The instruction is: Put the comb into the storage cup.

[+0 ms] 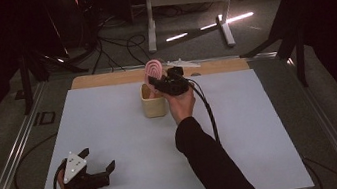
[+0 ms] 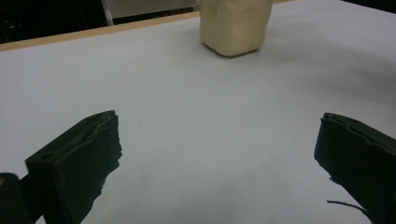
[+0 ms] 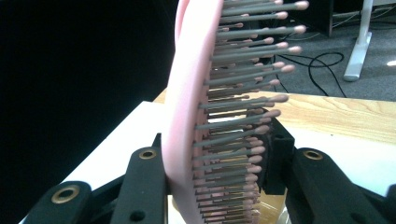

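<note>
High view, right gripper (image 1: 154, 82): we hold the pink hairbrush (image 1: 154, 70) upright, its lower end at the mouth of the cream holder (image 1: 153, 106) near the table's far edge.
High view, left gripper (image 1: 100, 165): it rests at the near left of the white table (image 1: 111, 133), well apart from the holder, jaws spread with nothing between them.
Left gripper view, jaws: both black jaws stand wide apart over bare table; the cream holder (image 2: 236, 25) stands farther off, untouched.
Right gripper view, grip: our jaws are clamped on the hairbrush (image 3: 187, 116), one against its pink back, the other against the bristles (image 3: 243, 107).
Right gripper view, holder: a sliver of it seems to show below the brush, so we judge the brush is directly above it.
Step in hand: seating the brush in the holder, we judge.
Doing it well: keep the brush upright, lower it straight, and release only once it is seated, so the light holder does not tip.
</note>
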Demonstrator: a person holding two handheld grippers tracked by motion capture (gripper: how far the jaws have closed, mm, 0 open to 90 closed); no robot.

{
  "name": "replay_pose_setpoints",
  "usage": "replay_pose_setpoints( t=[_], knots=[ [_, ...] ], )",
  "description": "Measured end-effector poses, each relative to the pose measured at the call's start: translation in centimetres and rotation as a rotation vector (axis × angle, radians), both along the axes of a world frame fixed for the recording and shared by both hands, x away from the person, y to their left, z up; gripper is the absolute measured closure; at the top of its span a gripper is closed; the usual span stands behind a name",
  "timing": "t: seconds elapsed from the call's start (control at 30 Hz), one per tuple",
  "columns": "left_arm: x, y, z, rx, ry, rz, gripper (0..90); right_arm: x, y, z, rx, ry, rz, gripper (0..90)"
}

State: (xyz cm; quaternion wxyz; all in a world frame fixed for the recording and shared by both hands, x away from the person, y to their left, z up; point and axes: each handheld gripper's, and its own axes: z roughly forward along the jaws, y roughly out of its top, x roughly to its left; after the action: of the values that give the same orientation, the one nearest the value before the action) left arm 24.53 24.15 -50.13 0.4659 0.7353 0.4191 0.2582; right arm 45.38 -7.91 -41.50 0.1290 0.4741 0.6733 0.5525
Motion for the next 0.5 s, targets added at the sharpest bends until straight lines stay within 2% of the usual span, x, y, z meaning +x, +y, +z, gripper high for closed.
replay_pose_setpoints(
  t=[0.5],
  knots=[
    [-0.01,-0.01,0.0,-0.001,-0.002,0.0,0.9,0.18,-0.01,-0.6,0.002,0.017,0.002,61.6]
  ],
)
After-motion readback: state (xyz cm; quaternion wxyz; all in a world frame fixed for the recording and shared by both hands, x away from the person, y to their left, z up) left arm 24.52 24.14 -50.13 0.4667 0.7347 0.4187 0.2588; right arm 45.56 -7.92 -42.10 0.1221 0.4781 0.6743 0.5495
